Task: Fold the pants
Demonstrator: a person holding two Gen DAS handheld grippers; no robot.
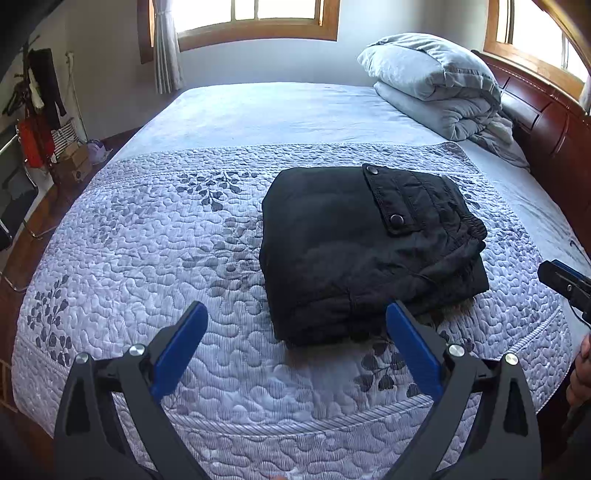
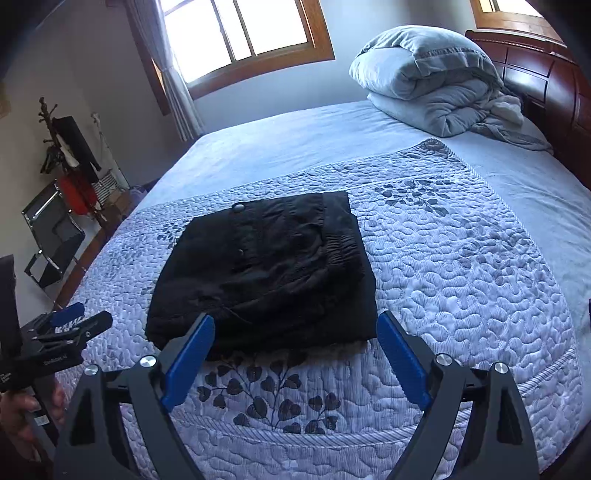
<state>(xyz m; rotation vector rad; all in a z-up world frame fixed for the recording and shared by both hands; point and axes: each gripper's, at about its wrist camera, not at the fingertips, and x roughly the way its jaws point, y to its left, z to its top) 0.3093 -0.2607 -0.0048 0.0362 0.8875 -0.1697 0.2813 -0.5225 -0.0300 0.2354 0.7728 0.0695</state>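
Black pants [image 1: 365, 247] lie folded into a compact bundle on the quilted bedspread [image 1: 147, 258], pocket flap with snap buttons on top. My left gripper [image 1: 297, 314] hovers open just short of the bundle's near edge, nothing between its blue pads. In the right wrist view the same pants [image 2: 266, 269] lie ahead. My right gripper [image 2: 295, 325] is open too, its tips at the bundle's near edge. The other gripper shows at each view's side: the right one [image 1: 569, 288], the left one [image 2: 62, 332], held by a hand [image 2: 22, 417].
A folded grey duvet and pillow [image 1: 436, 85] sit by the dark wooden headboard [image 1: 546, 110]. A coat stand [image 2: 70, 155] and a chair [image 2: 51, 236] stand on the floor left of the bed. Windows [image 2: 236, 33] are behind. Bare sheet [image 1: 280, 110] lies beyond the quilt.
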